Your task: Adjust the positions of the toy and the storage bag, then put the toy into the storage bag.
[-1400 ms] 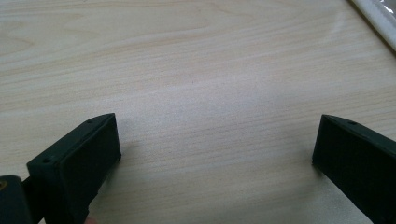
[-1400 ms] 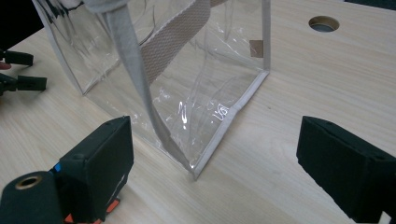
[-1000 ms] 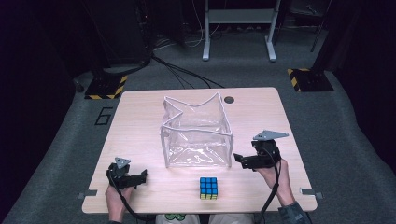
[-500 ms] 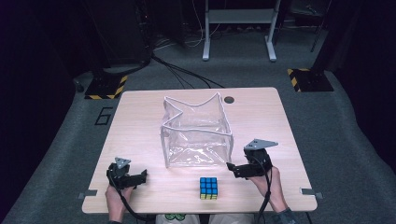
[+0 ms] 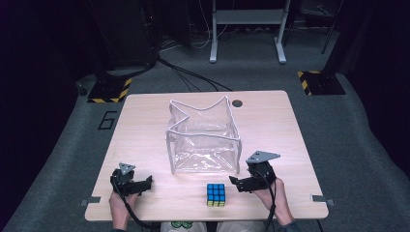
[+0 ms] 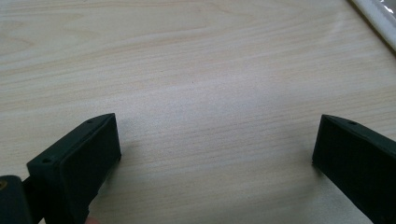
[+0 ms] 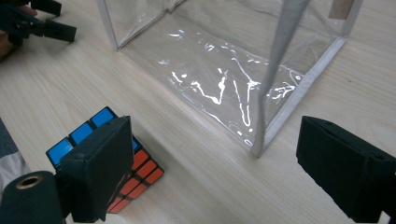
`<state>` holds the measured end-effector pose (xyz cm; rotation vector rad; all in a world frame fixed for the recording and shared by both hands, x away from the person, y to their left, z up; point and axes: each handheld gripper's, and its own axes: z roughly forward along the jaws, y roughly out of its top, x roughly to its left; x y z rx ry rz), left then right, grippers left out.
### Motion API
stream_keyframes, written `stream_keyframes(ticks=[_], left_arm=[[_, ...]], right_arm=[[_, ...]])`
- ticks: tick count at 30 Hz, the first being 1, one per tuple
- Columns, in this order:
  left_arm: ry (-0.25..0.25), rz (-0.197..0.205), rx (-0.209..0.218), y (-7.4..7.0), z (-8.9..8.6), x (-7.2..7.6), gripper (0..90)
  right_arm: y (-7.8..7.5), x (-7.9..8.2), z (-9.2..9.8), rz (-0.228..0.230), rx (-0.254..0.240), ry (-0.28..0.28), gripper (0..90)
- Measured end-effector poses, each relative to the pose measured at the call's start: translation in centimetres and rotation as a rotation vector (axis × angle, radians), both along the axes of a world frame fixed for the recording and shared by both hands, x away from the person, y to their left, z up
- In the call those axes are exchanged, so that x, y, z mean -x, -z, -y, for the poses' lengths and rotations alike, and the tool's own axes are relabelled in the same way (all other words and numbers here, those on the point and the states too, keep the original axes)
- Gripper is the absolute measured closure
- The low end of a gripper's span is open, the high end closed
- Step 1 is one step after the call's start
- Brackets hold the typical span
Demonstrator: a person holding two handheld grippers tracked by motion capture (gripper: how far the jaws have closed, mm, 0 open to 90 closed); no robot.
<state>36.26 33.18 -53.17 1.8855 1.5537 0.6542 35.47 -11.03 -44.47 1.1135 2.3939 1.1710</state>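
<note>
The little puzzle cube with blue, orange and yellow squares (image 5: 216, 195) sits near the front edge of the pale wooden bench (image 5: 145, 130), just in front of the see-through plastic box bag (image 5: 203, 137). The right claw (image 5: 238, 183) has come lower and closer, wide open beside it, likely ready to grab. The left claw (image 5: 145, 182) rests open, well apart.

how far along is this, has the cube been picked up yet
Not yet. Done so far: only the approach. The right hand-held gripper sits beside the puzzle cube with its jaws open and not on it. The cube rests on the table, outside the clear plastic bag, which stands open. The left hand-held gripper is open over bare wood. Left: grasping the cube, probably bagging it.
</note>
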Motion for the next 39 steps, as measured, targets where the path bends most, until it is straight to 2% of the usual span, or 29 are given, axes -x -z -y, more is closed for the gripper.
stream_keyframes(ticks=[7,23,32,39], left_arm=[[0.0,0.0,0.0,0.0,0.0,0.0,0.7],[0.0,-0.001,0.0,0.0,0.0,0.0,0.6],[0.004,-0.004,-0.004,0.0,0.0,0.0,0.6],[0.004,-0.004,-0.004,0.0,0.0,0.0,0.6]], right_arm=[[0.6,0.6,-0.9,-0.006,0.017,-0.037,10.1],[1.4,1.3,-1.9,-0.017,0.028,-0.072,6.7],[1.9,1.7,-3.0,-0.023,0.042,-0.149,0.0],[2.5,1.8,-4.3,-0.037,0.072,-0.212,0.0]])
